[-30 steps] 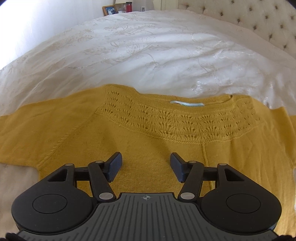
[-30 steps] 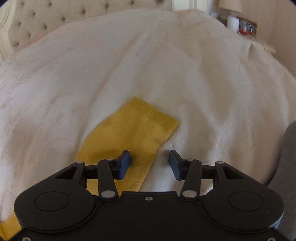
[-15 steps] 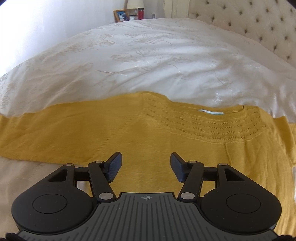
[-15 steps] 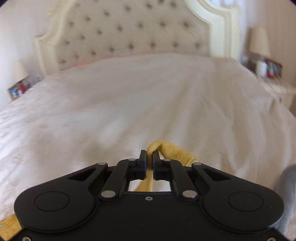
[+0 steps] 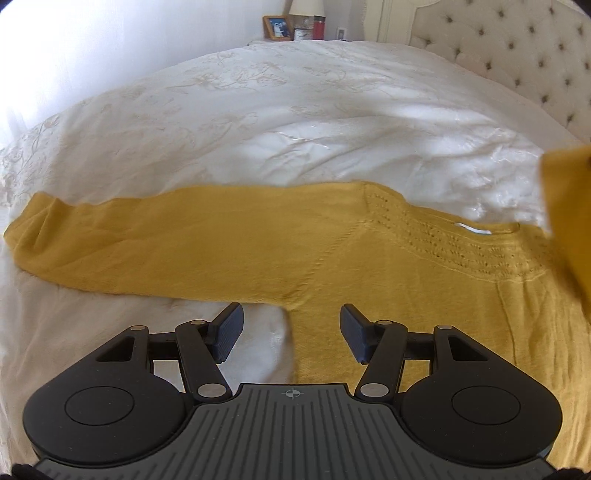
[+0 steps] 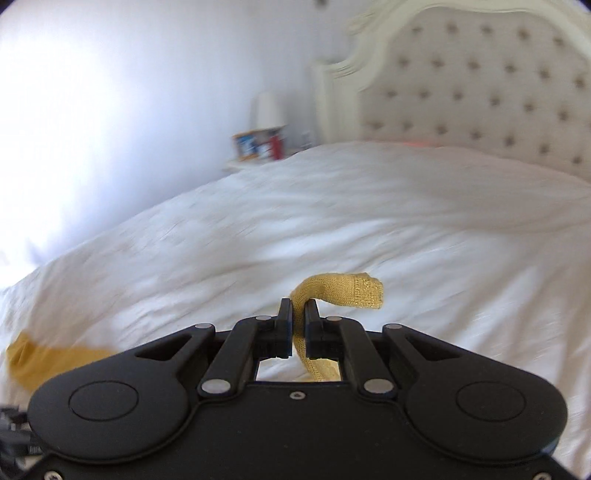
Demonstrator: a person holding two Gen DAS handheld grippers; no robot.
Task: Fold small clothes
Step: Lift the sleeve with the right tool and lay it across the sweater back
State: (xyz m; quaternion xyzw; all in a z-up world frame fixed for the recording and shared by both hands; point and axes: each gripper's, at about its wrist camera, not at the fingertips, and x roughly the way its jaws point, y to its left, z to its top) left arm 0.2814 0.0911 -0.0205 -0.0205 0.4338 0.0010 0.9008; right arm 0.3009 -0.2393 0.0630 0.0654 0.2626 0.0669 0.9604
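yellow sweater (image 5: pixel 369 266) — white bedspread (image 5: pixel 295 122) beneath

White bedspread (image 5: pixel 295 110), tufted cream headboard (image 6: pixel 480 92) (lamp (image 6: pixel 266 109) on the nightstand), bright wall (image 6: pixel 110 92).

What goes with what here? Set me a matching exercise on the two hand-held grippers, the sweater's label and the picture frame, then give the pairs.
Column one:
1. left hand-held gripper
2. right hand-held gripper
3. sweater label
4. picture frame

Column two:
A. on the nightstand beside the bed
B. shut on a yellow sleeve cuff
C. open, over the armpit of the yellow sweater
D. inside the neckline

Pairs: 1-C, 2-B, 3-D, 4-A
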